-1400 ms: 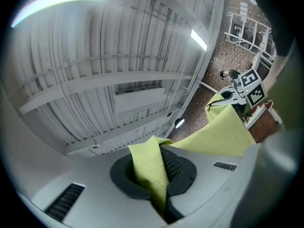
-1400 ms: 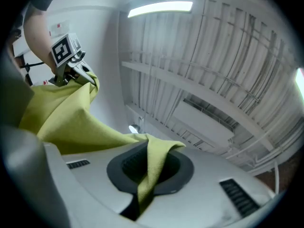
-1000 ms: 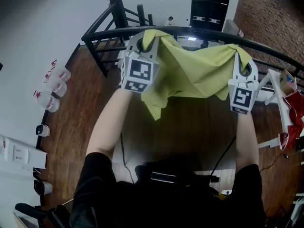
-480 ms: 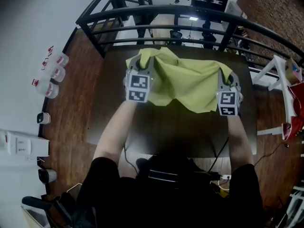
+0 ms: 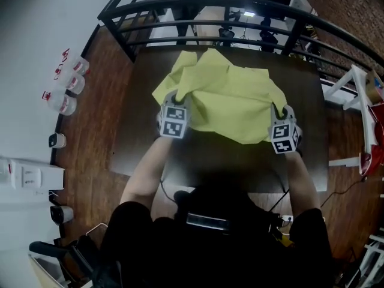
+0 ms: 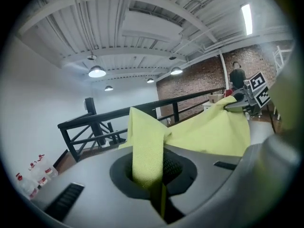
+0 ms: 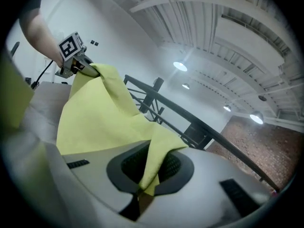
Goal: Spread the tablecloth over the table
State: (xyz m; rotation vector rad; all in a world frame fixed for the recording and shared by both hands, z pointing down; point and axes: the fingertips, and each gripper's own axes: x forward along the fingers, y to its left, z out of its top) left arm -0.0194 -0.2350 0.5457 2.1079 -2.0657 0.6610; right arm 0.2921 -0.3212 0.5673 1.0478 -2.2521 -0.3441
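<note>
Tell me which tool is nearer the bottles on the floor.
Left. The left tool grips the tablecloth on the side toward the bottles; the right tool grips it across the table, farther away.

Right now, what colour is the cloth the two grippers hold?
Plain yellow-green fabric tablecloth, clearest in the head view.

Industrial loft-type workspace, looks like a railed mezzanine level.
Evidence: red brick wall (image 6: 199,82), white ribbed metal ceiling (image 6: 118,27) on exposed beams, round pendant lamps (image 6: 97,71) plus a fluorescent tube light (image 6: 246,19), black metal railing (image 6: 89,110) running along the edge. Head view adds a brown wood plank floor (image 5: 90,131), a plain white wall (image 5: 36,29) and one dark wooden table (image 5: 240,161) close to the railing. Clear plastic bottles with red labels (image 5: 66,89) sit on the floor by that wall; a white frame stand (image 5: 354,95) is right of the table.
</note>
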